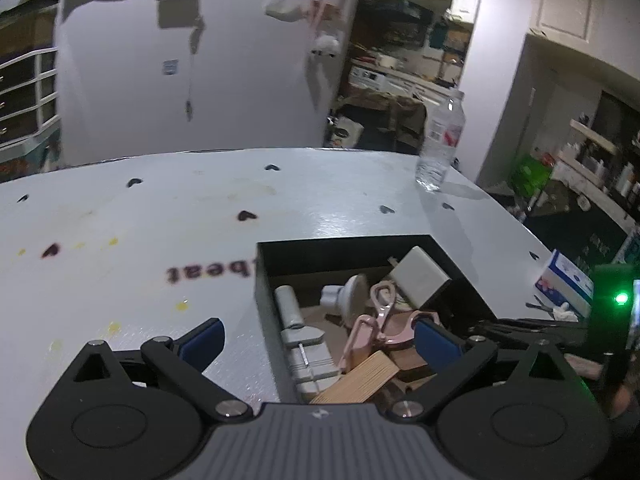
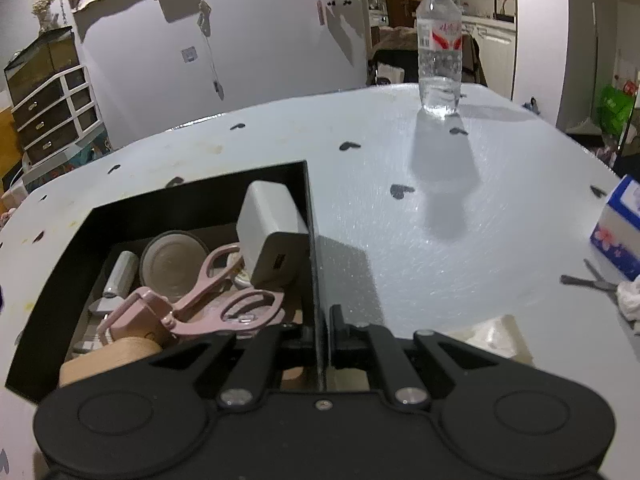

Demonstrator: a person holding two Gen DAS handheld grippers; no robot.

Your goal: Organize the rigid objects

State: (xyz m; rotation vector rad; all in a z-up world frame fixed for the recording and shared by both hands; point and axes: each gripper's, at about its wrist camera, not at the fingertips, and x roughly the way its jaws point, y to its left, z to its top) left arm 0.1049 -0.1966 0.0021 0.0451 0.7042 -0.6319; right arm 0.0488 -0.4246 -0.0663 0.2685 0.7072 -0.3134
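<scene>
The right gripper [image 2: 325, 344] is clamped on the right wall of the black box [image 2: 312, 216], which sits on the white table [image 2: 400, 240] holding a white charger [image 2: 272, 232], pink scissors [image 2: 224, 300] and what looks like a grey suction-cup mount [image 1: 348, 294]. The left gripper [image 1: 318, 338] hangs above the box's near edge, jaws wide apart and gripping nothing. A water bottle [image 2: 438, 48] stands well apart at the table's far edge.

- Printed on the pale grey desk [image 1: 120, 216], seen upside down in the left wrist view: blurred dark letters reading roughly "beat", the start of the word cut off by the black box wall.
- On the clear plastic water bottle [image 2: 438, 46]: red-and-white label with red characters, too blurred to read.
- On the blue-and-white carton [image 2: 620, 228]: print illegible.
</scene>
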